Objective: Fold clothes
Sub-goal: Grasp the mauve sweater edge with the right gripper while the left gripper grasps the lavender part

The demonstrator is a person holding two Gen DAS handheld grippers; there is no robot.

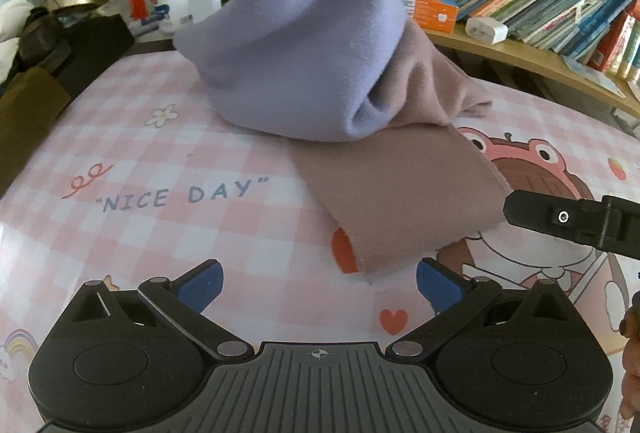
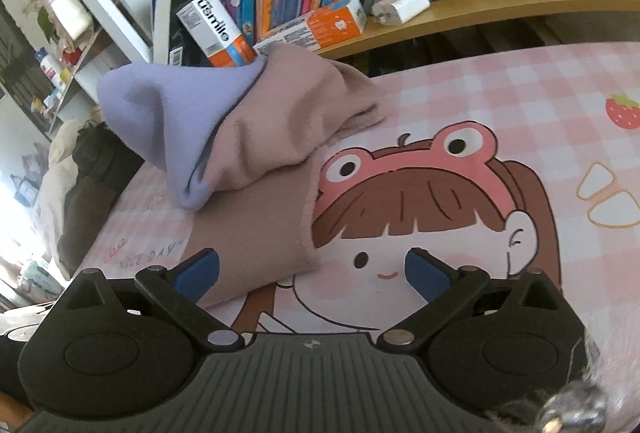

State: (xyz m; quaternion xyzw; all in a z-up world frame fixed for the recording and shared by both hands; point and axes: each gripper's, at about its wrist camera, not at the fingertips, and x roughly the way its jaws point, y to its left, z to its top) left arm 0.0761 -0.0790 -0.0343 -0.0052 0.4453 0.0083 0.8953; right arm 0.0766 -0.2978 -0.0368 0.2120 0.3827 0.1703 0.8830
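Pink checked cartoon-print table cover carries the work, crowded bookshelves behind. Left wrist view: the lilac-and-dusty-pink fleece garment sits heaped mid-table, its flat pink end trailing toward the left gripper, whose blue-padded jaws are spread and empty, apparently lined up on the hem. Only here does the right gripper's black finger appear beside that end. Right wrist view: right gripper likewise released, straddling the hem's right-hand corner.

Lilac-and-mauve garment, bunched heap, flat end on tabletop
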